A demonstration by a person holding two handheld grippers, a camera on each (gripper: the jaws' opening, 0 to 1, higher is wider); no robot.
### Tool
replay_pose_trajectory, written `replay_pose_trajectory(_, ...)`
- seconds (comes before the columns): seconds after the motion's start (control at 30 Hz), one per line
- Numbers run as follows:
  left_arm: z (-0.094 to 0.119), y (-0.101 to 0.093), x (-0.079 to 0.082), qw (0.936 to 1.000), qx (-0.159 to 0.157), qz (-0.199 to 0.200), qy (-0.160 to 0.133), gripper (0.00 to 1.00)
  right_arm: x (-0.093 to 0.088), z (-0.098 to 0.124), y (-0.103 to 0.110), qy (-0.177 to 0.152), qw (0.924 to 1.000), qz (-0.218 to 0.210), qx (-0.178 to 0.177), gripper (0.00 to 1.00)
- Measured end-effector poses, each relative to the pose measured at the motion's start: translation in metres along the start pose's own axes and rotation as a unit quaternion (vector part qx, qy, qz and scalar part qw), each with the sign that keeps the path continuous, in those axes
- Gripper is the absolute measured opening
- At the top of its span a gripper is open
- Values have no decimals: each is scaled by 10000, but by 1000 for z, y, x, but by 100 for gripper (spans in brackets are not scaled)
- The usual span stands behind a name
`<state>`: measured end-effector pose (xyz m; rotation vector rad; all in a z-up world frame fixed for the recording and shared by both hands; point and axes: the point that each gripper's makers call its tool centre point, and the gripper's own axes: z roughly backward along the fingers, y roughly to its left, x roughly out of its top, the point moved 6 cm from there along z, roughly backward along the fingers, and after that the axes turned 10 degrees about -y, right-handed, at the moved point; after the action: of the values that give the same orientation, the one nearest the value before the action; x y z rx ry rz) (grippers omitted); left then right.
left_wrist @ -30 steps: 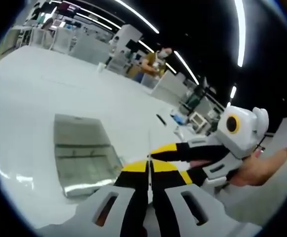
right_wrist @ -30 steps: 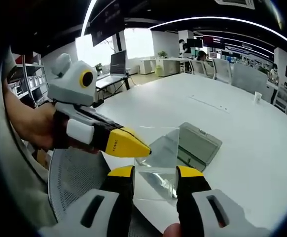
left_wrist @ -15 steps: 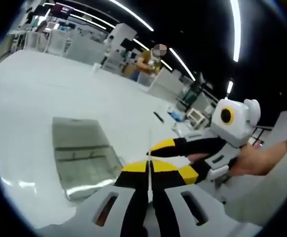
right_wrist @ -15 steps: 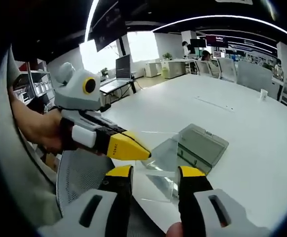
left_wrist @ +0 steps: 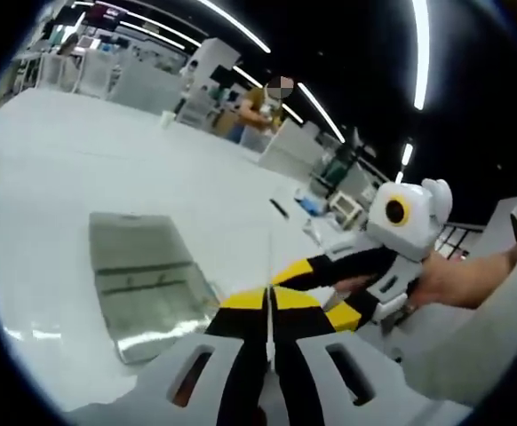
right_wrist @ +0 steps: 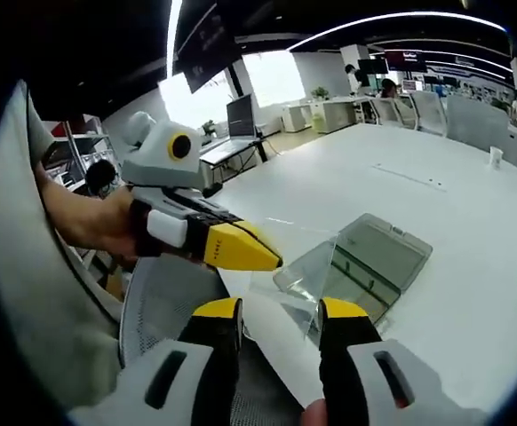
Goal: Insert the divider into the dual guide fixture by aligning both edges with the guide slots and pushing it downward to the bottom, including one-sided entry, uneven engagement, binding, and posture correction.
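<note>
Both views have swung slightly since a second ago; grips unchanged. Left gripper (left_wrist: 269,306) pinches the clear divider (right_wrist: 298,284) edge-on; right gripper (right_wrist: 279,312) spread around it. Fixture (right_wrist: 378,257) at 1 o'clock on the table (right_wrist: 472,293). Step: carrying. Next: square both edges over slots

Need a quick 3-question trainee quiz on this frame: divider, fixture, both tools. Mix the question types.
1. True or false: the clear divider is already seated in the guide fixture.
2. Multiple choice: the left tool is A) shut on the divider's edge, B) wide open, C) gripping the fixture.
3. Fill in: the right tool has its jaws ____, one on either side of the divider.

Key
1. False. The divider is held up, apart from the fixture.
2. A
3. open
</note>
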<state>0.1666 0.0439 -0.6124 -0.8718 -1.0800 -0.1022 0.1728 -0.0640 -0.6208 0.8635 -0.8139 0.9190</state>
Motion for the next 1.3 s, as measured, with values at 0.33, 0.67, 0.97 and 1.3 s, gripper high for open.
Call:
replay_pose_trajectory(0.33, -2, 3, 2, 9997, -193, 135, -10, 0, -2, 3, -3, -82, 9998, -163, 94, 27)
replay_pose_trajectory(0.67, -3, 2, 12, 9974, -672, 263, 52, 0, 0, 7, -13, -283, 9981, -469, 272, 24)
replay_pose_trajectory(0.97, -4, -2, 15, 9955, -911, 244, 133, 0, -2, 8, -19, -355, 9935, -747, 784, 23)
replay_pose_trajectory(1.3, -3, -6, 16, 9908, -1289, 371, 163, 0, -4, 7, -18, -526, 9810, -1184, 1443, 18)
